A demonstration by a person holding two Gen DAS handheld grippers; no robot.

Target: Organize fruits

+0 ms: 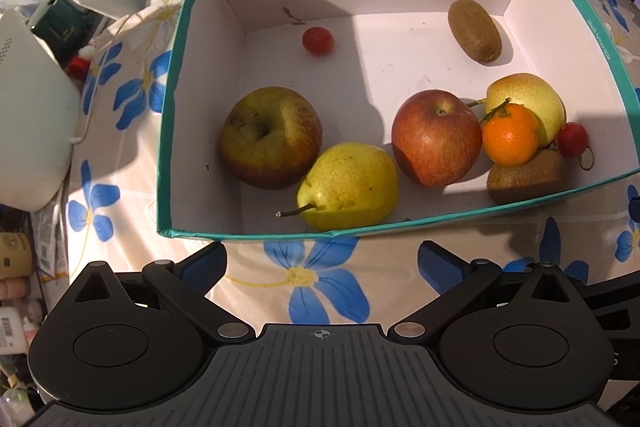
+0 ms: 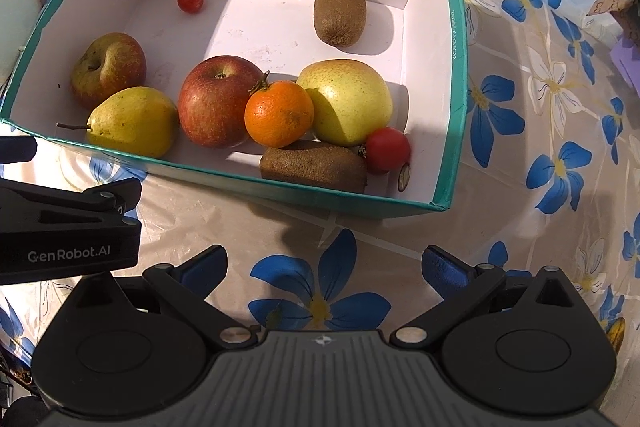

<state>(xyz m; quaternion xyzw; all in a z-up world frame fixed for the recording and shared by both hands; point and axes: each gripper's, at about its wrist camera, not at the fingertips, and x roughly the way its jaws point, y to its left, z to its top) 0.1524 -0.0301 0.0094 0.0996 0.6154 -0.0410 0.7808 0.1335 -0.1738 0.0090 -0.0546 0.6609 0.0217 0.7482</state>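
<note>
Both black two-finger grippers, left (image 1: 322, 261) and right (image 2: 324, 263), hover spread and empty before the teal-rimmed cardboard box (image 2: 456, 67), whose brown fuzzy kiwi (image 2: 314, 166) lies crosswise nearest the right one.

Fruits lie in the box (image 2: 454, 75) on the tablecloth (image 2: 540, 131).

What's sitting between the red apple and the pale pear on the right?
The mandarin sits between the red apple and the pale pear, touching both; the right wrist view shows it best.
</note>
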